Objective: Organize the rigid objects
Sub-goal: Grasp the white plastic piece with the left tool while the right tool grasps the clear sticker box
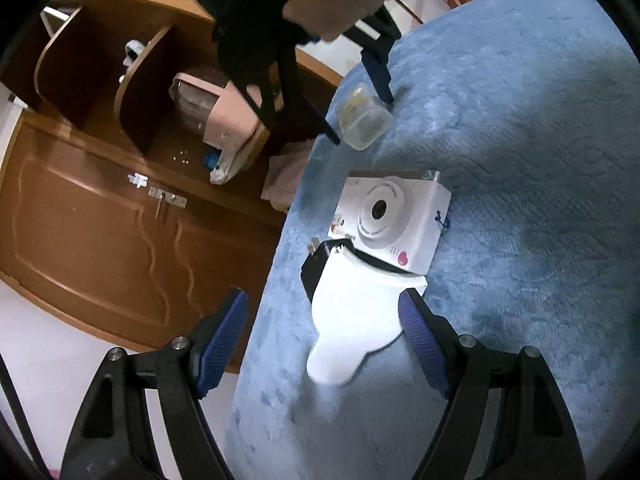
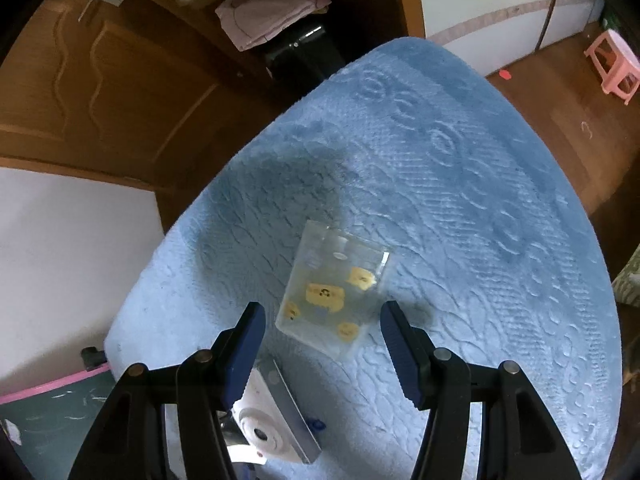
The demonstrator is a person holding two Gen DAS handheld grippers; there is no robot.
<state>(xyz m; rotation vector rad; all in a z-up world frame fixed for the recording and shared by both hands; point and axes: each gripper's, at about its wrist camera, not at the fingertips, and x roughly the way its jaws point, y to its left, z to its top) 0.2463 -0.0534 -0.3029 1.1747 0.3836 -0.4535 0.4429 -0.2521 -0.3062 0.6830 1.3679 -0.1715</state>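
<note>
**Hovering over camera and clear box**

Printing on the white toy camera is too blurred to read. It lies near the blue quilted bed's 9 o'clock edge; open bedding spreads toward 3 o'clock. Left tool gapes around a white plug-shaped piece, contact unclear. Right tool straddles the clear plastic box with yellow stickers, pads apart from it.
</note>
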